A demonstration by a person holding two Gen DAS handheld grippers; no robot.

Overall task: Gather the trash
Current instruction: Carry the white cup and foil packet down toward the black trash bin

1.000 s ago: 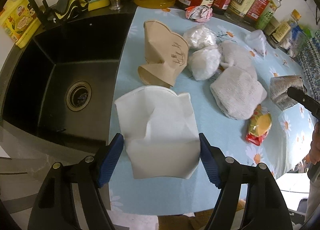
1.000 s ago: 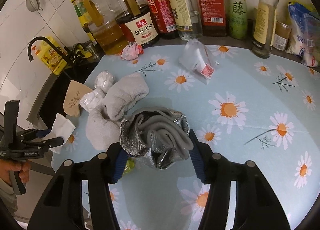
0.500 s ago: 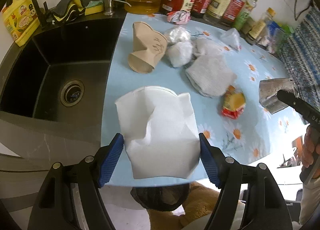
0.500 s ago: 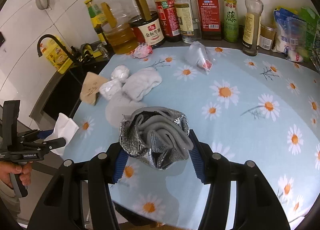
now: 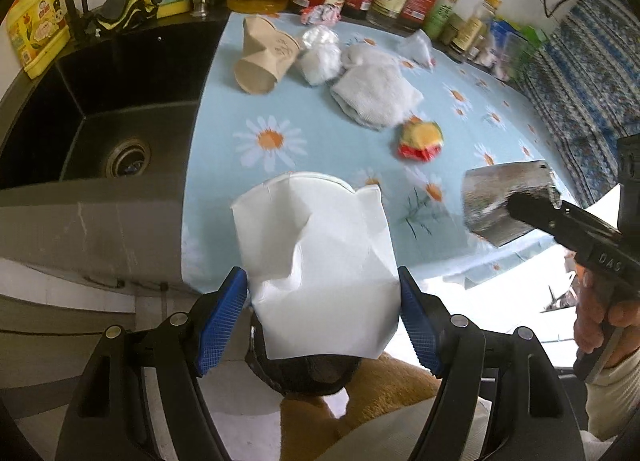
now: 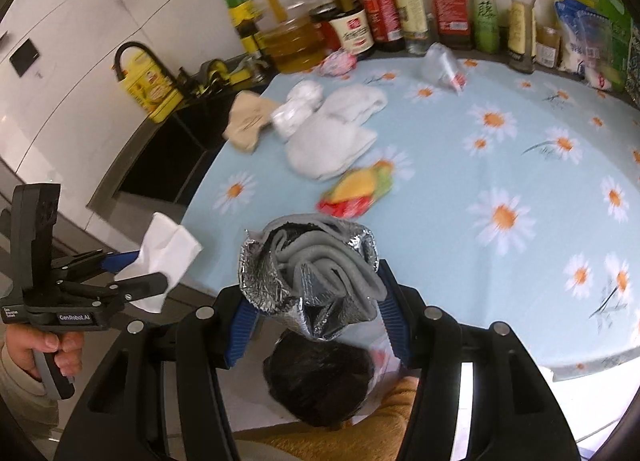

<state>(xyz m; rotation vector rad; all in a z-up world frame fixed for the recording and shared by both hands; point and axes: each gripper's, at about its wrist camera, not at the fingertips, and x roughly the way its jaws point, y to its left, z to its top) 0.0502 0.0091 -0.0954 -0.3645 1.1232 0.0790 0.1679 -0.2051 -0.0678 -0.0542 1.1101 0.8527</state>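
My left gripper is shut on a crumpled white paper cup, held off the table's front edge above a black-lined bin. My right gripper is shut on a silver foil bag stuffed with grey cloth, held over the same bin. The foil bag also shows in the left wrist view, and the white cup in the right wrist view. On the daisy tablecloth lie a brown paper cup, white wads, grey-white socks and a red-yellow wrapper.
A black sink lies left of the table. Oil and sauce bottles line the back edge, with a pink wrapper and a clear plastic bag in front of them. A yellow detergent bottle stands by the tap.
Both grippers have pulled back from over the table toward its front edge with their loads still held. The bin below has come into view under both.
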